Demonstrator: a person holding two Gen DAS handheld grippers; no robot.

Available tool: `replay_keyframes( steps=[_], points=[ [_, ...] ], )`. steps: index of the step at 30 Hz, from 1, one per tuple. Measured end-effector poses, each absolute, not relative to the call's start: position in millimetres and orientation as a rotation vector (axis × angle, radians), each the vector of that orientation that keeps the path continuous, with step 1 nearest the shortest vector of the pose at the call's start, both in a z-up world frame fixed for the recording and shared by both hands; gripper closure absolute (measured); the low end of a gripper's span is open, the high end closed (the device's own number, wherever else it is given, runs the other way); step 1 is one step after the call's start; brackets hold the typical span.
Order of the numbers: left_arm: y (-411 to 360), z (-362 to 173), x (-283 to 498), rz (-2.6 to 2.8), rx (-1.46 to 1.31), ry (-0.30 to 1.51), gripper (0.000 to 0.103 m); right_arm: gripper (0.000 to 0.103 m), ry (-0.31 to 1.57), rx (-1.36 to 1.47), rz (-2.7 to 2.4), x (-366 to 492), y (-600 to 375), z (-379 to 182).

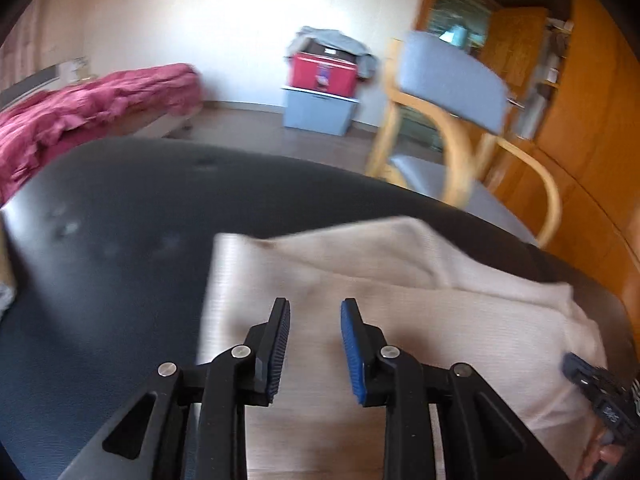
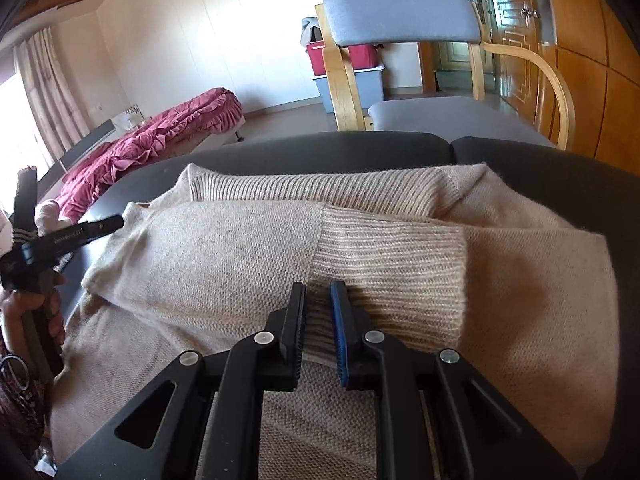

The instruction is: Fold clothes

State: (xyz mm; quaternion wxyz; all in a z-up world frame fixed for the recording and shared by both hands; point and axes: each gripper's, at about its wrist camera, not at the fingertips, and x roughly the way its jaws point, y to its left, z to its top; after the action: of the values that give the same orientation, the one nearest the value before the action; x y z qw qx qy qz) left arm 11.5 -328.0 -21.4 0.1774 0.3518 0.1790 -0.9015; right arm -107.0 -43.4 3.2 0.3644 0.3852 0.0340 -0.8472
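- The right claw (image 2: 317, 292) sits nearest in the right wrist view, its two pads drawn close together and pinching a ridge of the ribbed cuff (image 2: 396, 276) of a beige knit sweater (image 2: 224, 256).
- That cuff ends a sleeve laid across the sweater from the left; a second ribbed band (image 2: 320, 192) lies just beyond it, toward the far edge.
- The sweater is spread over a dark tabletop (image 2: 304, 148), covering most of its near and right part.
- The left claw (image 1: 315, 308) hangs over the left part of the sweater (image 1: 320, 272) with its pads parted and nothing between them; this view is blurred.
- In the left wrist view the sweater's left edge runs straight, and bare dark tabletop (image 1: 120, 240) stretches to the left of it.
- At the left edge of the right wrist view, a hand (image 2: 28, 312) grips the handle of the left claw's tool (image 2: 60, 240).
- At the right edge of the left wrist view, part of the right tool (image 1: 600, 392) shows above the sweater.
- Beyond the far edge of the tabletop stands a wooden armchair (image 2: 400, 12) with grey cushions.
- Farther off, to the left, a bed (image 2: 160, 136) carries a crimson ruffled cover.
- Against the far wall, a red box (image 1: 324, 74) rests on a pale blue bin (image 1: 318, 114).
- Wooden cabinets (image 2: 580, 80) line the right side.
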Motion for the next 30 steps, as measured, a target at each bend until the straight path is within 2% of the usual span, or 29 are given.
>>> replay_keyframes(
  steps=[4,11,13,19,23,30],
  points=[
    [-305.0,-43.7,-13.7,-2.562,1.125,0.366,0.076,0.089,0.116,0.983,-2.19,-106.4,-44.5,3.2],
    [-316.6,-44.3,-7.4,-2.603,1.088,0.488,0.075,0.088,0.202,0.86,-2.218,-98.5,-58.4,26.8],
    [-314.5,-42.9,-8.4,-2.603,1.087,0.484,0.075,0.088,0.177,0.831,-2.202,-101.7,-65.9,33.1],
    [-322.4,-43.9,-2.2,-2.596,1.077,0.491,0.072,0.088,0.275,0.984,-2.212,-125.3,-84.9,10.4],
    [-322.3,-44.1,-3.3,-2.582,1.08,0.461,0.072,0.089,0.107,1.014,-2.214,-133.9,-59.3,5.5],
    [-327.0,-44.0,-24.7,-2.556,1.086,0.376,0.071,0.089,0.165,1.002,-2.22,-146.8,-76.2,2.4]
  ],
)
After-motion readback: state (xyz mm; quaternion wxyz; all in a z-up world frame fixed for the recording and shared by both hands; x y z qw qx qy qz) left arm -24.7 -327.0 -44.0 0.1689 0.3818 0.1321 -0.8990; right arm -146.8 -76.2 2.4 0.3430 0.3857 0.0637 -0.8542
